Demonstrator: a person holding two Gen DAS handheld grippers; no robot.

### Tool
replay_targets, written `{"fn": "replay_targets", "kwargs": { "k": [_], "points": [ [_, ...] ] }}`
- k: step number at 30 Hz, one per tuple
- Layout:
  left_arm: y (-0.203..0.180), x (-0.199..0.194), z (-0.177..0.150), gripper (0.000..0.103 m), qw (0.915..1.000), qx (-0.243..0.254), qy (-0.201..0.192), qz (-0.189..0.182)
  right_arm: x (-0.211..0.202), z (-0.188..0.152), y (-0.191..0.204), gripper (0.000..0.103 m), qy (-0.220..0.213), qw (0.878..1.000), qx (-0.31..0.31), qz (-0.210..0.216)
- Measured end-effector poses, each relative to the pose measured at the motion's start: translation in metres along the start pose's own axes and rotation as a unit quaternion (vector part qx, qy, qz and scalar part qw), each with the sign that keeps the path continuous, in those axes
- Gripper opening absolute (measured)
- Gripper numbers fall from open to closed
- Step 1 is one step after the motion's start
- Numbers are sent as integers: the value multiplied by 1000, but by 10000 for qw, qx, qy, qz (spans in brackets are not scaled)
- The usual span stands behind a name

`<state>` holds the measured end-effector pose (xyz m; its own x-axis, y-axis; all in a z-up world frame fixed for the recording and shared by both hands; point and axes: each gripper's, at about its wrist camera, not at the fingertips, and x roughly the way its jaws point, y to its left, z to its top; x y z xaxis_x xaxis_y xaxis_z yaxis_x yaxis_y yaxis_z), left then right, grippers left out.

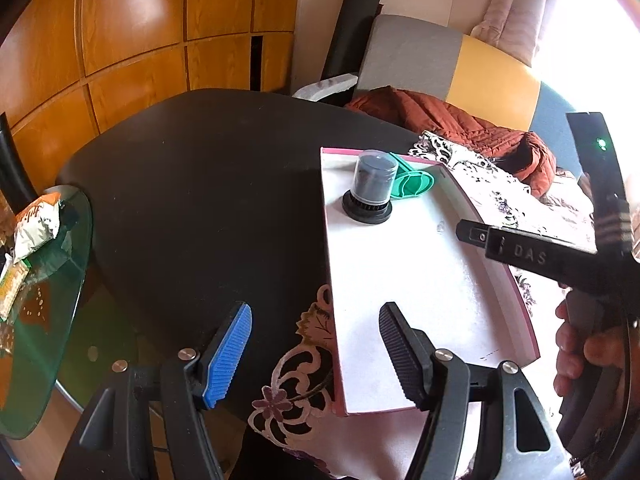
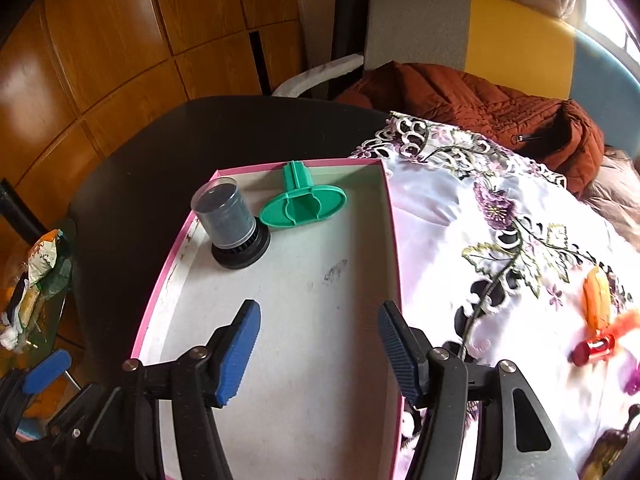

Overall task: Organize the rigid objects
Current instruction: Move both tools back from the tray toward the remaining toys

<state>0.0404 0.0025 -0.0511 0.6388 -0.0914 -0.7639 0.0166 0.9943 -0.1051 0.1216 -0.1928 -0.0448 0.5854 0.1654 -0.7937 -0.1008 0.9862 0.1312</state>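
A shallow white box with a pink rim point(image 2: 390, 216) point(image 1: 496, 280) lies on the table. In its far end stand a dark cylinder under a clear cap on a black base point(image 2: 230, 222) point(image 1: 372, 186) and a green plastic piece point(image 2: 304, 202) point(image 1: 412, 182). My right gripper point(image 2: 320, 354) is open and empty above the box's near part. My left gripper point(image 1: 316, 354) is open and empty over the box's left edge. An orange piece point(image 2: 597, 298), a red cylinder point(image 2: 594, 350) and a purple bit point(image 2: 633, 382) lie on the cloth to the right.
A floral white cloth point(image 2: 500, 208) covers the black table point(image 1: 200, 184). A rust-coloured jacket point(image 2: 480, 100) lies on the chair behind. A glass side table point(image 1: 44, 312) with snack packets stands to the left. A brown object point(image 2: 612, 440) sits at the bottom right.
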Motion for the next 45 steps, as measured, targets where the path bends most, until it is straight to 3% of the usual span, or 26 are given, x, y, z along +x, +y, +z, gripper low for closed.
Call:
{"fn": "replay_targets", "kwargs": {
  "k": [16,29,37,45],
  "points": [
    [-18,-11,-3,67,9996,274,-97,19,-49,-33,0,79,-520,9979,-248,-295],
    [-28,-13,-6,68,9991,411,-89,-20,-81,-44,-24,83,-809,9948,-219,-574],
    [-35,-13,-5,68,9986,401,-20,-356,-103,-47,-75,84,-911,9909,45,-989],
    [-49,-10,-2,68,9962,463,187,-707,-140,-53,-174,85,-1079,9740,863,-1797]
  ]
}}
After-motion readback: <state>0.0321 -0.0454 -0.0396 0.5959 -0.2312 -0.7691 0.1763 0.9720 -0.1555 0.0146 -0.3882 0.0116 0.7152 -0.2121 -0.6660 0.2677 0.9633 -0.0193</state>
